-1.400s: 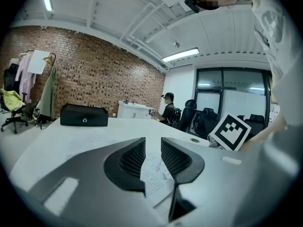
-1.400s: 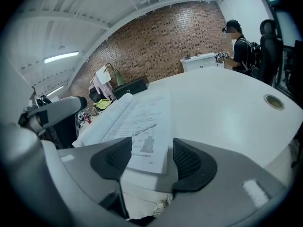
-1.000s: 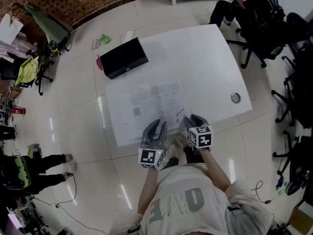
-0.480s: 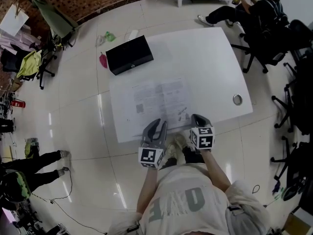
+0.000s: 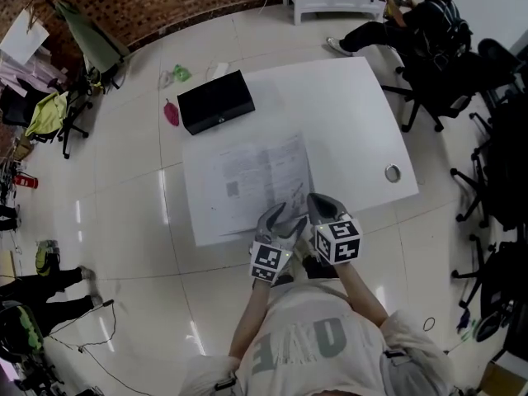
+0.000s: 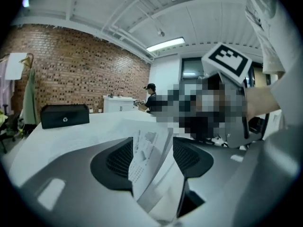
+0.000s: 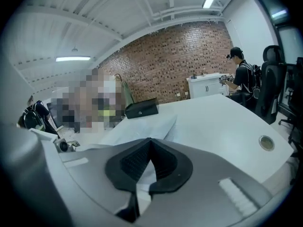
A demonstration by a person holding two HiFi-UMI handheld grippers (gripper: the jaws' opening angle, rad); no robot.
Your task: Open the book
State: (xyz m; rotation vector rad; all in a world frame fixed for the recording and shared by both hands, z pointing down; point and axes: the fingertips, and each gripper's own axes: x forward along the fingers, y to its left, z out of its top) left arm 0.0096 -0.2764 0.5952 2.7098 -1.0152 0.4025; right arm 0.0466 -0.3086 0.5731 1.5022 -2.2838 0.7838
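Observation:
The book (image 5: 247, 178) lies spread on the white table (image 5: 355, 114), near the front edge. My right gripper (image 5: 316, 204) is shut on the lower corner of a right-hand page (image 7: 142, 126) and holds it lifted off the book. In the right gripper view the pads (image 7: 163, 162) meet on the thin sheet. My left gripper (image 5: 279, 218) is close beside it, its jaws opening. In the left gripper view that printed page (image 6: 147, 160) stands loose between the two pads (image 6: 118, 157), with a gap on each side.
A black box (image 5: 216, 101) sits at the table's far left corner. A round cable grommet (image 5: 392, 172) is set in the right side. A person on a chair (image 5: 421, 23) sits beyond the far right corner, with more office chairs (image 5: 495, 139) along the right.
The right gripper has shut on a page corner and risen with it. The left gripper has moved right, close to the right one, and its jaws have spread around the page.

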